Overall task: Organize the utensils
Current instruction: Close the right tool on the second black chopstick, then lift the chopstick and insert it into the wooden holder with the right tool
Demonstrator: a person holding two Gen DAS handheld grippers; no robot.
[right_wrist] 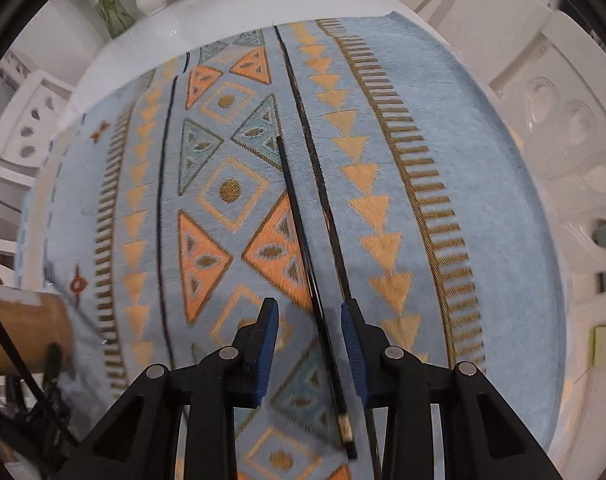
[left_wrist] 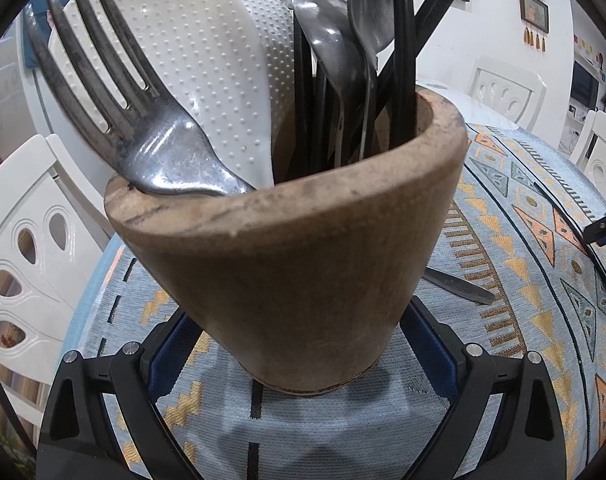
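Right gripper (right_wrist: 310, 346): jaws parted, gripping nothing | black chopstick (right_wrist: 303, 248) lay between its pads on the patterned cloth (right_wrist: 443, 120), running from lower centre toward upper centre | left gripper (left_wrist: 291, 364): spread around wooden holder (left_wrist: 303, 272), contact unclear | chopstick thin, glossy, pale-banded end.

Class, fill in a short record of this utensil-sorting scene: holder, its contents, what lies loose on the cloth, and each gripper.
holder: brown wooden cup, upright on patterned blue cloth
contents: steel fork, white dimpled rice paddle, two steel spoons, black chopsticks
loose: black chopstick on the cloth
left gripper: jaws either side of the cup; contact unclear
right gripper: open, astride the chopstick, pads not touching
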